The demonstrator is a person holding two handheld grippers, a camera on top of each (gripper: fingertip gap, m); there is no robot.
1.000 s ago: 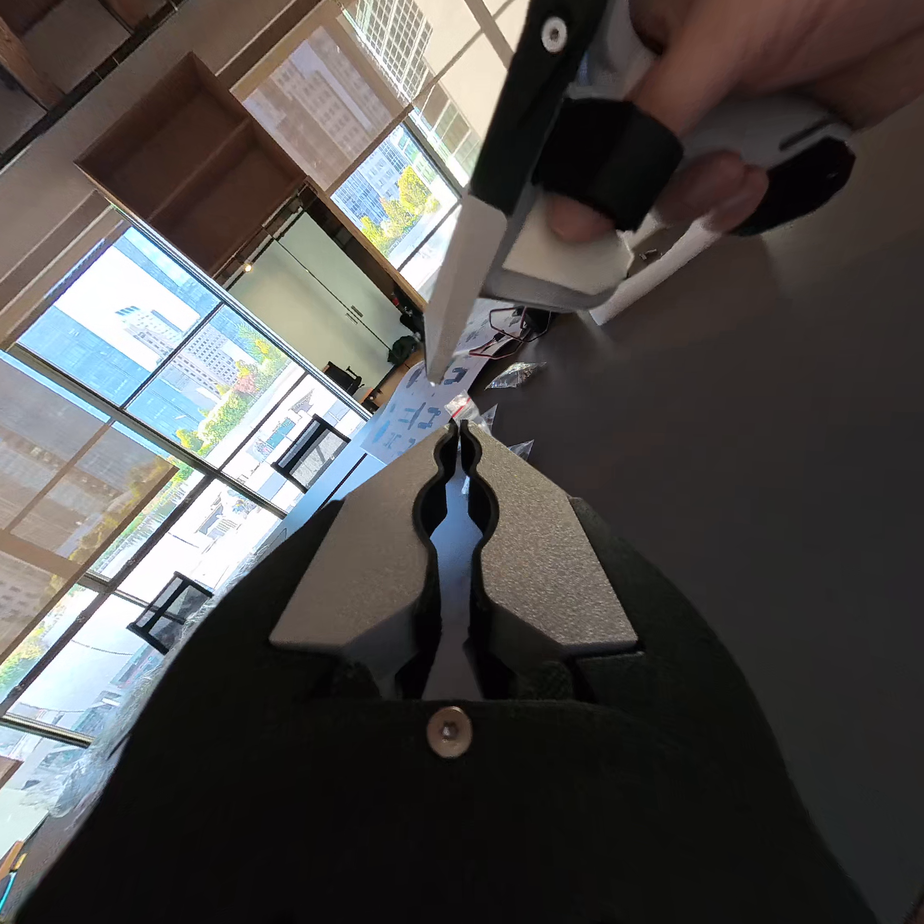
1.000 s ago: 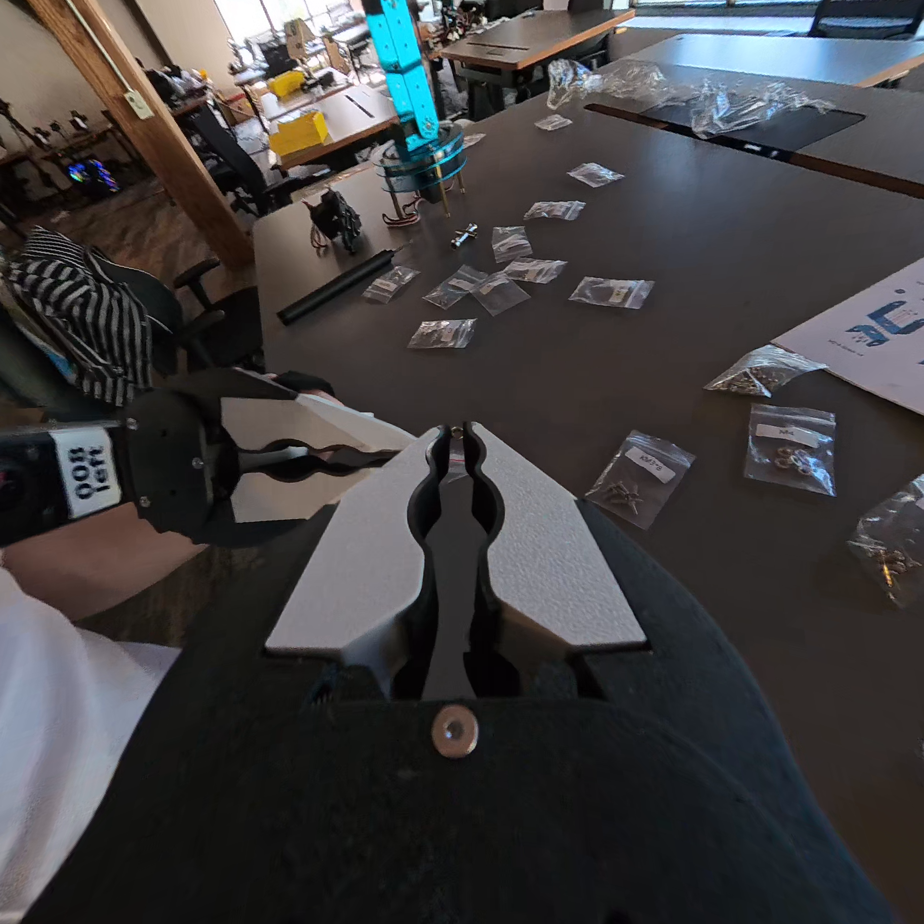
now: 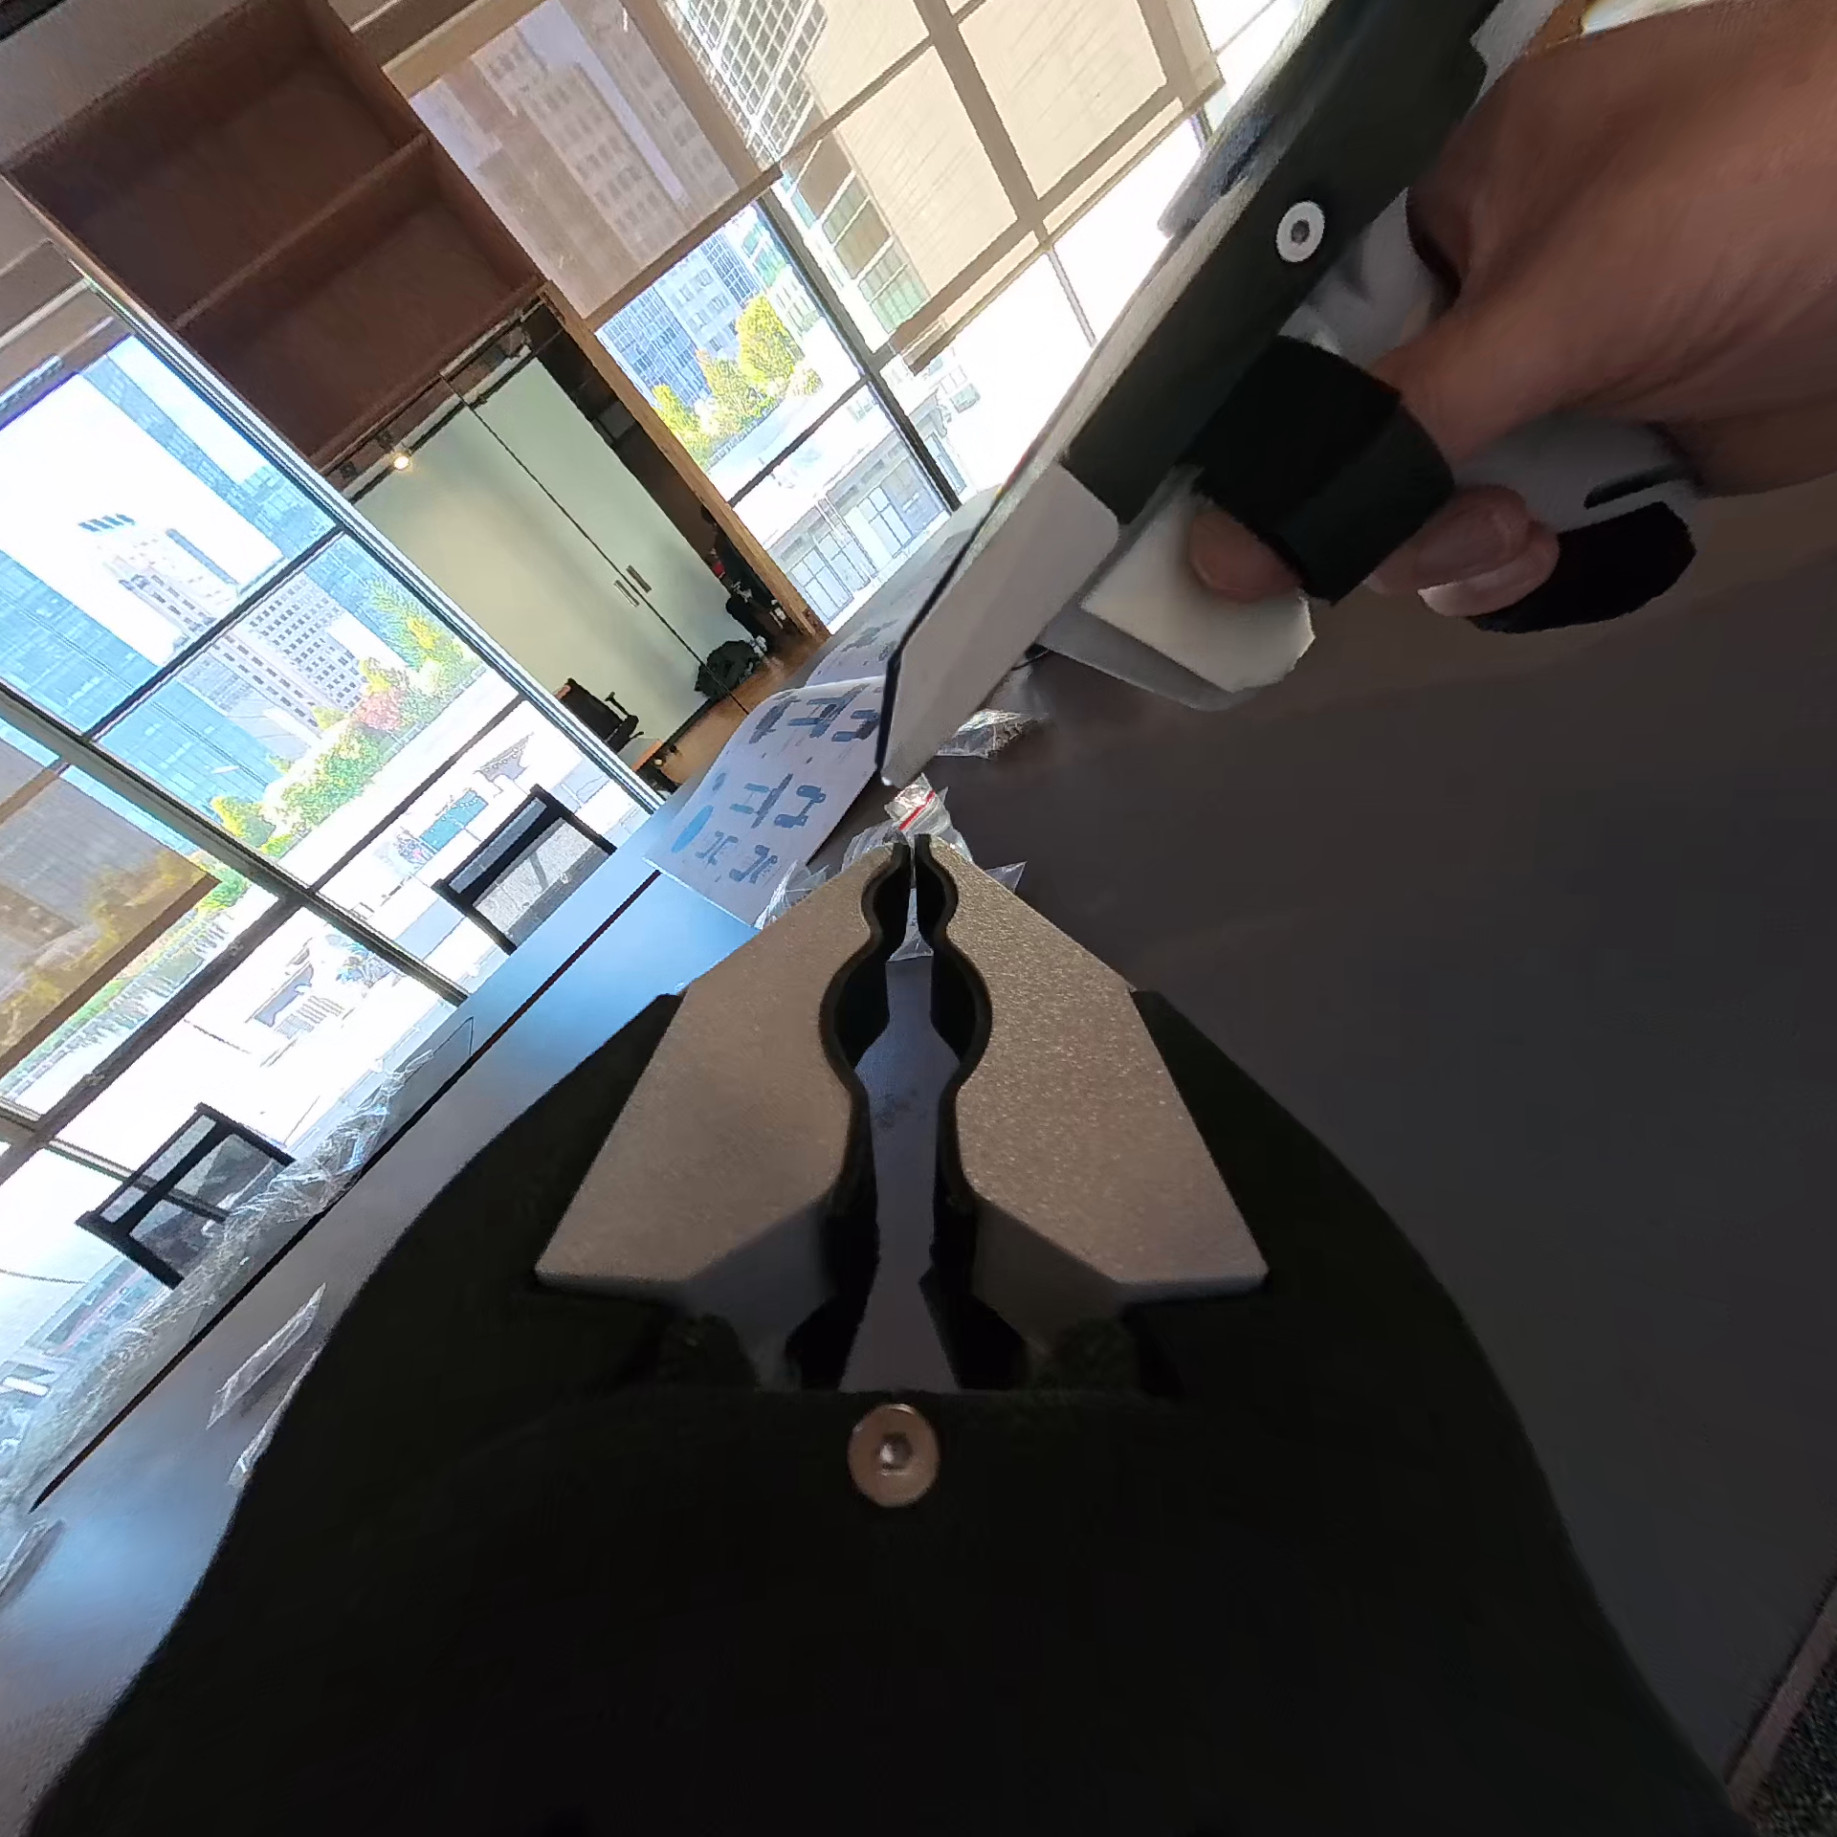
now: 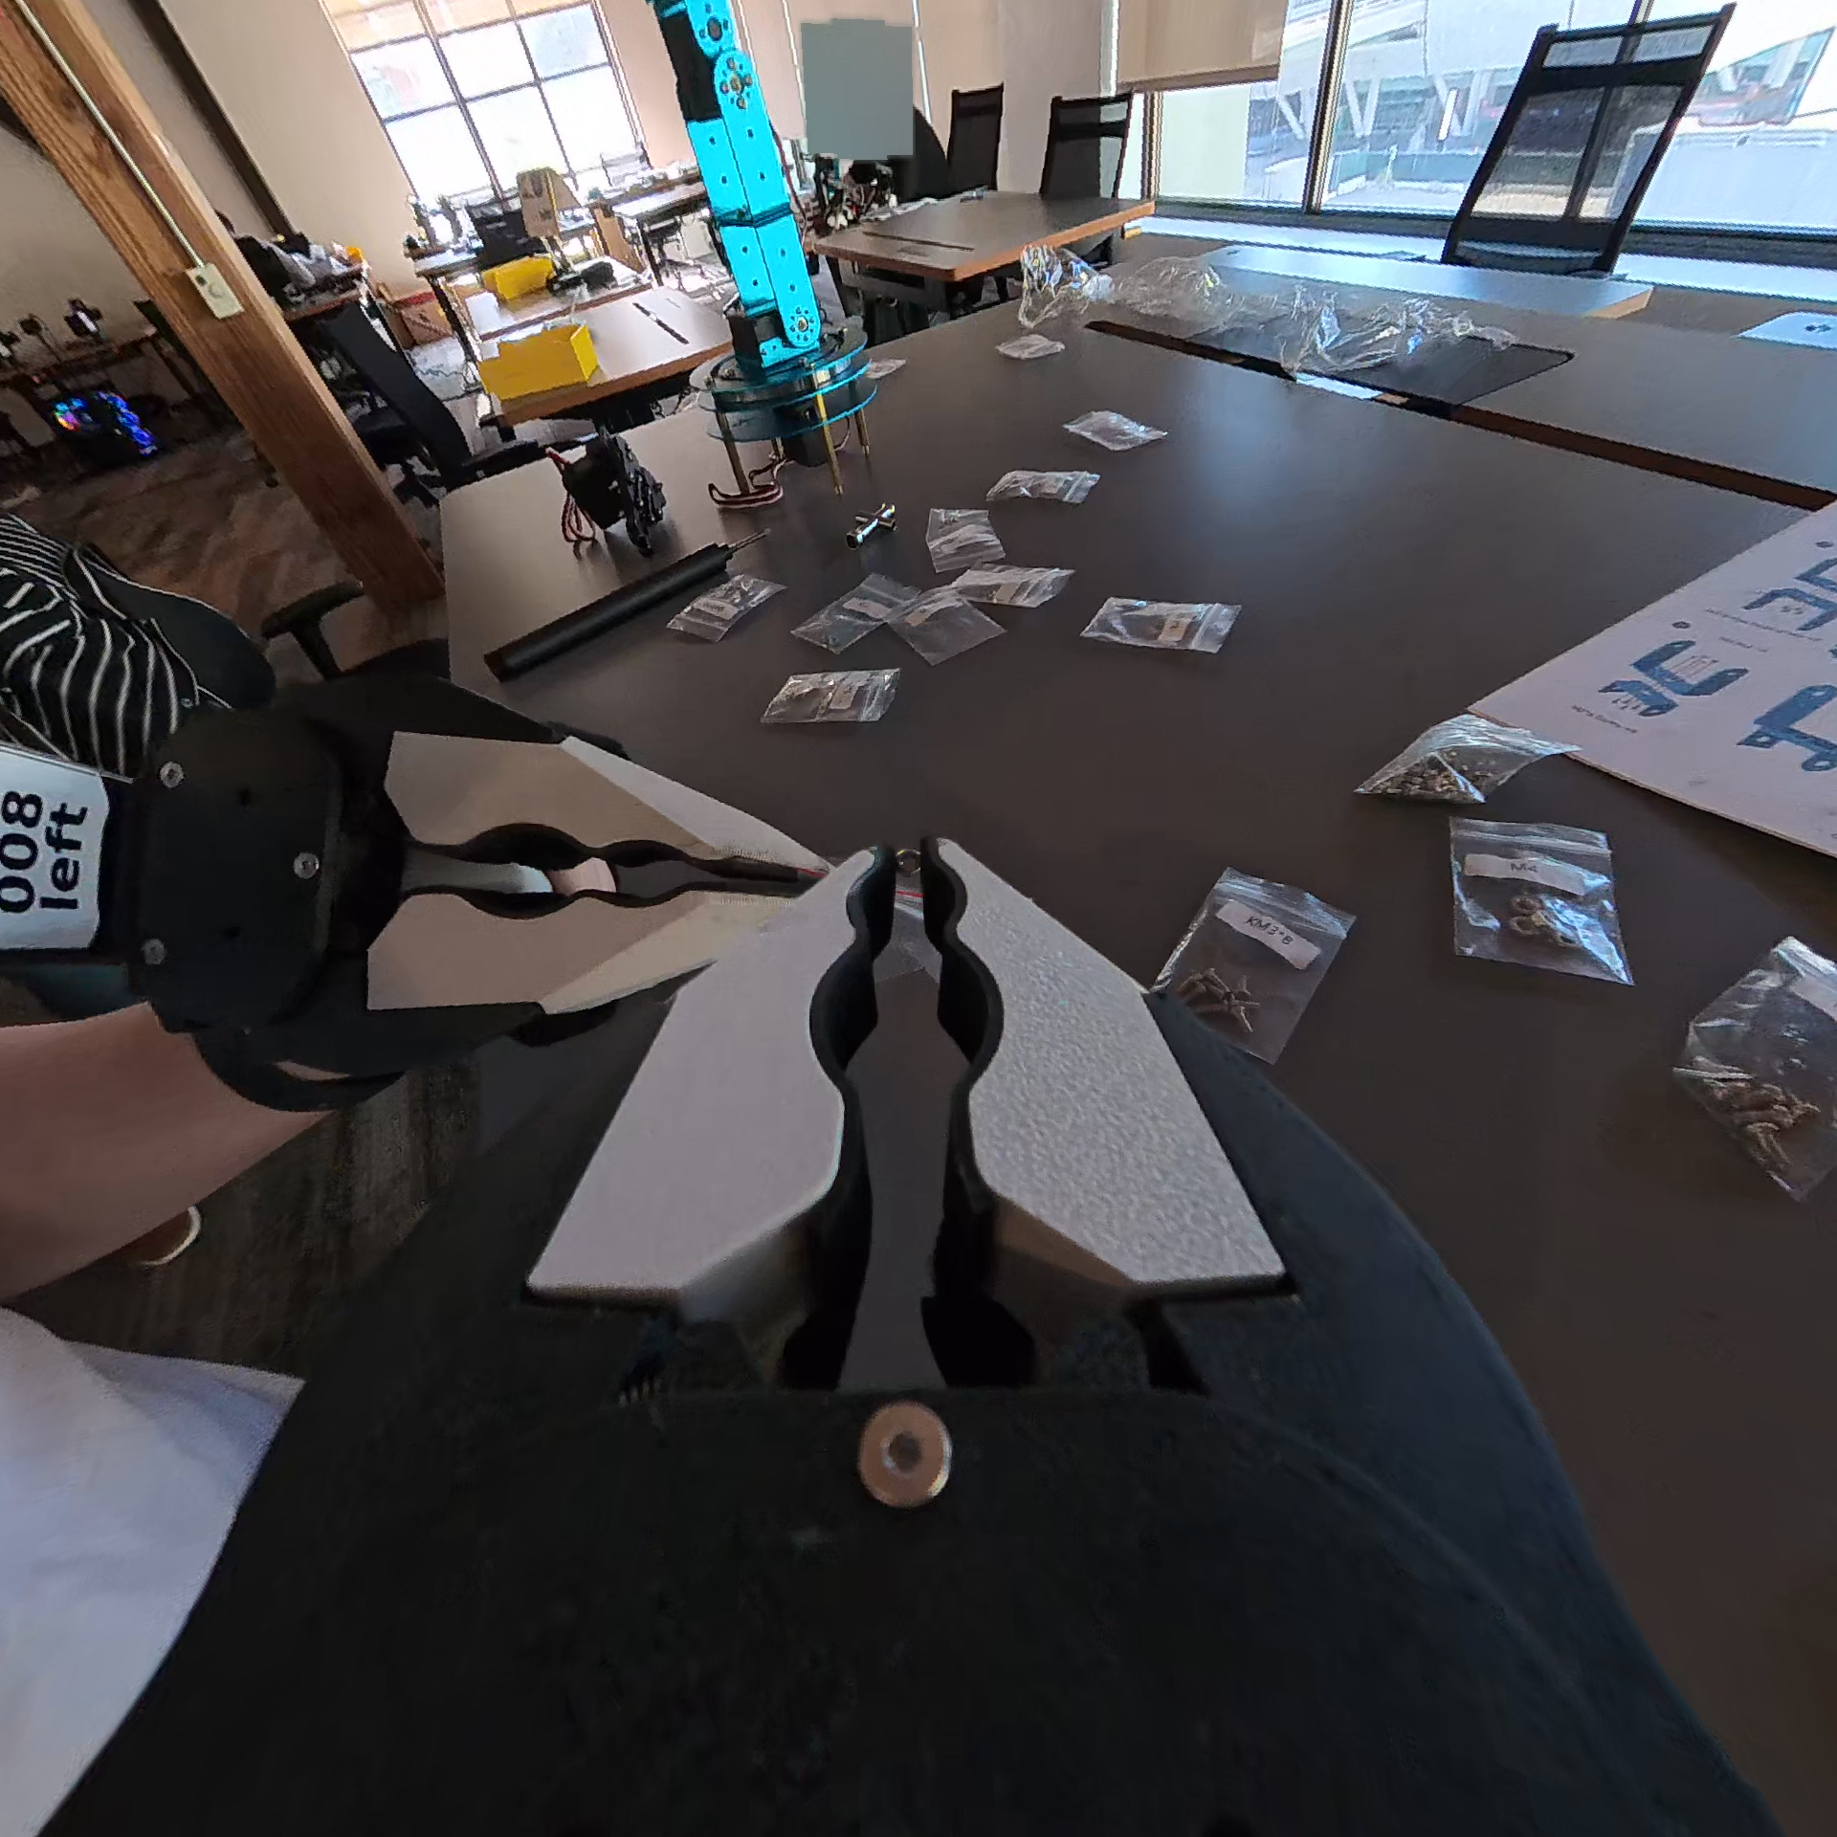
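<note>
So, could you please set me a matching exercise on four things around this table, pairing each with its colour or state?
Things:
1. robot arm
2. rod
3. storage bin
4. printed sheet

Descriptions:
A. yellow, on another desk farther off
B. turquoise, upright on a round base
C. black, lying flat on the dark table
D. white, with blue drawings

Pairs: 1-B, 2-C, 3-A, 4-D

A large open office, bright with daylight. Tall windows (image 3: pixel 249 636) with dark frames look out on city buildings and trees. A wooden shelf (image 3: pixel 268 219) hangs high on the wall beside them. A thick wooden post (image 4: pixel 209 308) stands on the brown floor (image 4: pixel 199 527). Rows of wood-edged tables (image 4: pixel 984 234) fill the room, with black chairs (image 4: pixel 1590 139) along the window side.
</note>
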